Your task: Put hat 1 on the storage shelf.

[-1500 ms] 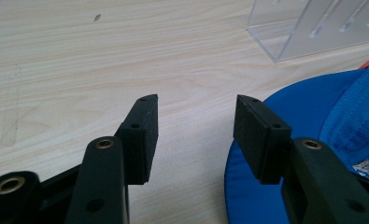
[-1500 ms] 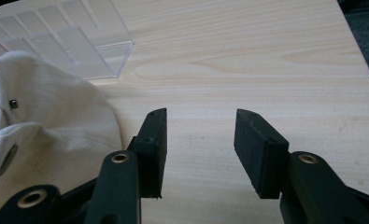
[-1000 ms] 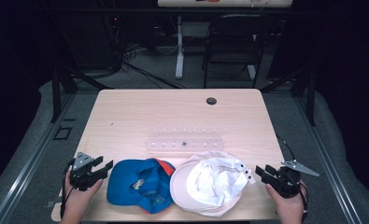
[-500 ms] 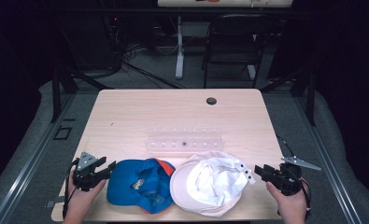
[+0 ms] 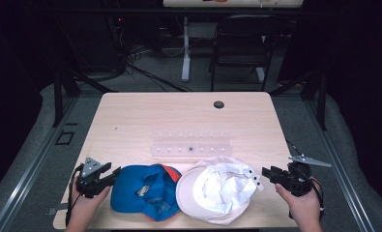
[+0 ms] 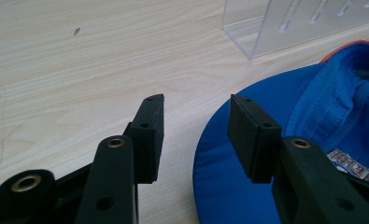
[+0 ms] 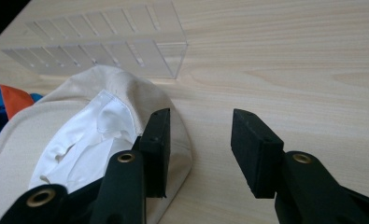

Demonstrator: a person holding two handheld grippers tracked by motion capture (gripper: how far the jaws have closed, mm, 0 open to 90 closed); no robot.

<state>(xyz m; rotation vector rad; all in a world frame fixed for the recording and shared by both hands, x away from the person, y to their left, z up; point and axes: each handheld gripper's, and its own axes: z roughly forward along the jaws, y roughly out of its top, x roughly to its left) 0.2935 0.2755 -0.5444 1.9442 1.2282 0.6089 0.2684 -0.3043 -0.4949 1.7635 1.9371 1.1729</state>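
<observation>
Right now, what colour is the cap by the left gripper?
Blue fabric cap with orange trim at its crown; clearest in the high view.

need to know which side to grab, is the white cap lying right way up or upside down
Upside down. The white cap lies crown down on the table, its white inner lining and cream brim underside facing up.

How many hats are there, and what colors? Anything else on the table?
Blue cap: 1
White cap: 1
Clear plastic rack: 1
Total: 3 things on the table
</observation>
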